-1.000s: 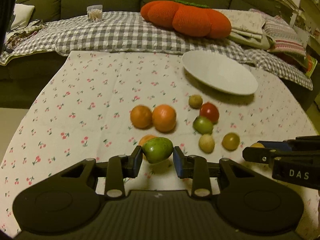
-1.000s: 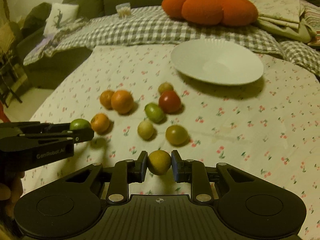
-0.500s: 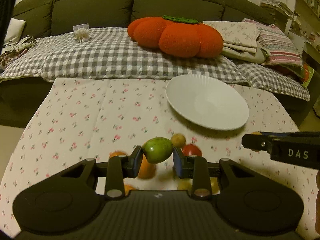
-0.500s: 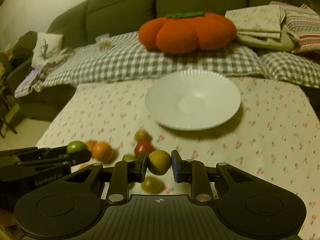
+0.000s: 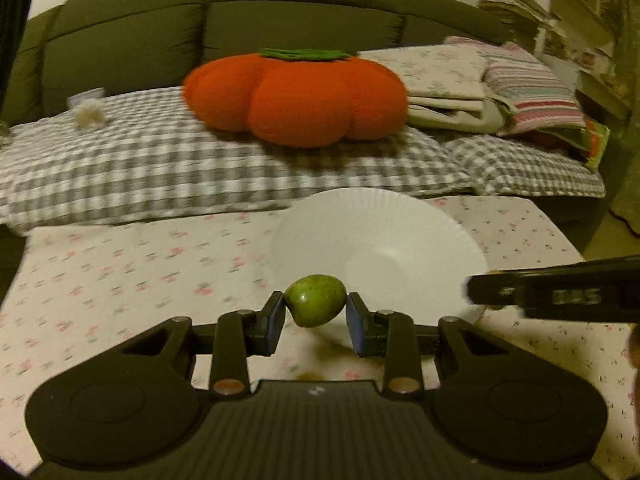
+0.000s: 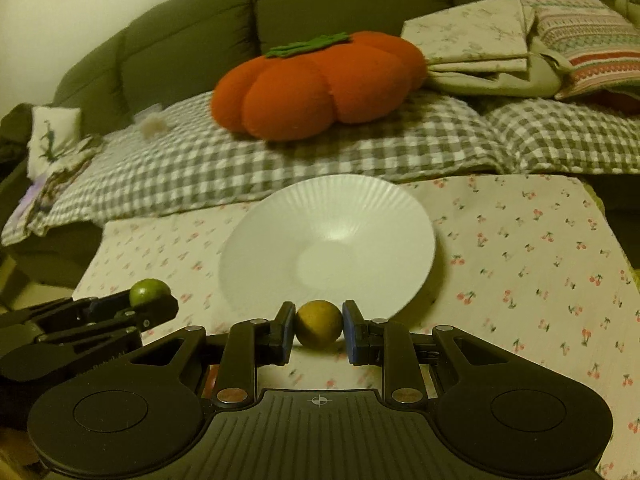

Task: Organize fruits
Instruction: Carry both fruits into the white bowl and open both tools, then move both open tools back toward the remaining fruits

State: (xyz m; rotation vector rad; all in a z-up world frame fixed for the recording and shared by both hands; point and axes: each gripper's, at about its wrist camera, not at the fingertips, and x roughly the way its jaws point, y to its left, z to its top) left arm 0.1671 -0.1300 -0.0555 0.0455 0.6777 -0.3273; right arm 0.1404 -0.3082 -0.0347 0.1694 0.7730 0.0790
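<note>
My left gripper is shut on a green fruit and holds it in the air at the near rim of the white ribbed plate. My right gripper is shut on a yellow-brown round fruit, also held just short of the plate. The plate holds nothing. In the right wrist view the left gripper with the green fruit sits at the left. In the left wrist view the right gripper's arm reaches in from the right. The other fruits are hidden below the grippers.
The table wears a white cloth with a cherry print. Behind it a green sofa carries a grey checked blanket, an orange pumpkin cushion and folded linens.
Both grippers have risen and moved forward toward the plate with their fruits. The loose fruits on the cloth have dropped out of view below them.
</note>
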